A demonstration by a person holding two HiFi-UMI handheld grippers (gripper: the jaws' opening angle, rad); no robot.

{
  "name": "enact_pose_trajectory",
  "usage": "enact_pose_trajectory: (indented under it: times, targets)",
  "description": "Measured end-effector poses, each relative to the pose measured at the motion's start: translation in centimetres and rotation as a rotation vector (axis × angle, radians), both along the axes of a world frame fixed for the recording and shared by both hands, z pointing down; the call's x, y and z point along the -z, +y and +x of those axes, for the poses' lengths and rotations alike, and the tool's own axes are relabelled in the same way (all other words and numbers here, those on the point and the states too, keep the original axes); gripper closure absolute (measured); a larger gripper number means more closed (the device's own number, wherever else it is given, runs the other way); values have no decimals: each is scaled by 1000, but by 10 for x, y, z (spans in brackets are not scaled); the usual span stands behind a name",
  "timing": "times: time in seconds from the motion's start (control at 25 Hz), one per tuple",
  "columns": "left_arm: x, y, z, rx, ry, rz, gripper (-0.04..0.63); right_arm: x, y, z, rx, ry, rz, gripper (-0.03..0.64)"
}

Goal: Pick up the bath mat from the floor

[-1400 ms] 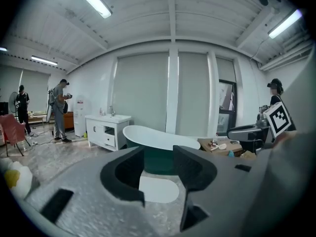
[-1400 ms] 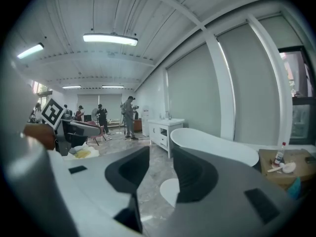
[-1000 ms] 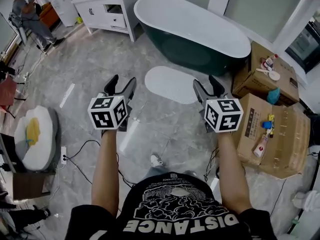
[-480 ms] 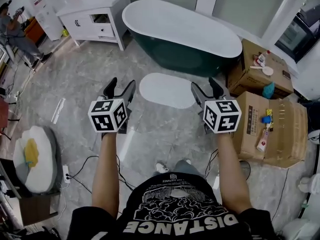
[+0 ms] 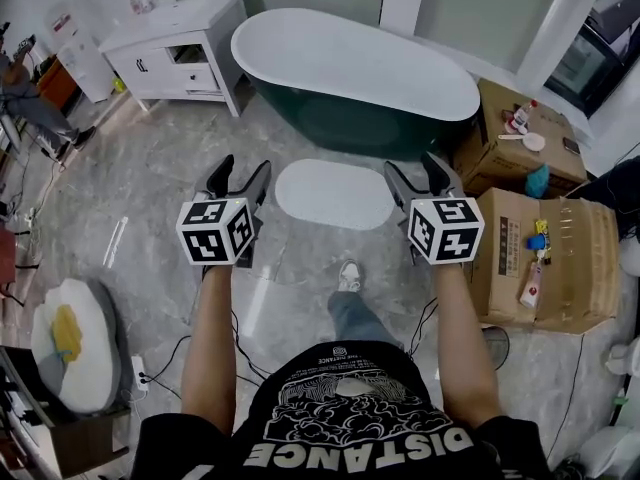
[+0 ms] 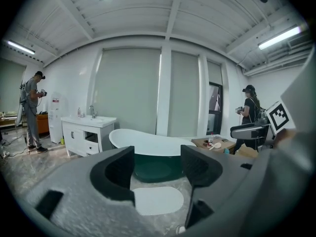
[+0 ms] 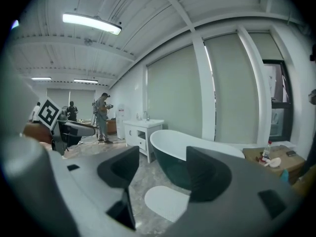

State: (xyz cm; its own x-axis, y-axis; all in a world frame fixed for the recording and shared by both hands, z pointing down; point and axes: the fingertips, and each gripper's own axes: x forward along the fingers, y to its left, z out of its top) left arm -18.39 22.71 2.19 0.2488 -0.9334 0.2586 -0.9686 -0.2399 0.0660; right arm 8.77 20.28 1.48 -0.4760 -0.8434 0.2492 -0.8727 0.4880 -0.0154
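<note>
The bath mat (image 5: 335, 193) is a white oval lying flat on the grey marble floor in front of the bathtub (image 5: 360, 68). My left gripper (image 5: 243, 168) is held out level at the mat's left end, well above the floor, open and empty. My right gripper (image 5: 413, 168) hangs at the mat's right end, also high up; its jaws have just been opening and nothing is between them. In the left gripper view the mat (image 6: 158, 200) shows low between the jaws of the left gripper (image 6: 157, 169). In the right gripper view the mat (image 7: 165, 201) lies below the right gripper (image 7: 163, 174).
A white vanity (image 5: 180, 38) stands left of the tub. Cardboard boxes (image 5: 530, 258) with bottles on top line the right side. My shoe (image 5: 348, 275) is just short of the mat. Cables (image 5: 170, 343) and a round cushion (image 5: 70, 333) lie at the lower left. Other people stand farther off.
I have stepped forward: the mat and tub are nearer and more centred, and my foot now shows close to the mat. Both grippers moved ahead with me, still empty.
</note>
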Motion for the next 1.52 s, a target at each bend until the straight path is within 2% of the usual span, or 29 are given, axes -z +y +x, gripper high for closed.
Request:
enact_pose_trajectory:
  times: [0.4,0.84,1.16,1.52]
  targets:
    - [-9,-124,2,-22,-20,-12,304,-17,-116,14,-49,-10,-19,330]
    - [-10,-272,30,-32,-25,-30,304,-14,-266,38,-49,-5,-28,327]
    - [-13,-333,29,-6,-31,-57,304,-20,-328,52,-64,-28,-52,327]
    - [-20,-374,33,-17,-37,-82,295,-33,-360,68,-98,-35,-87,327]
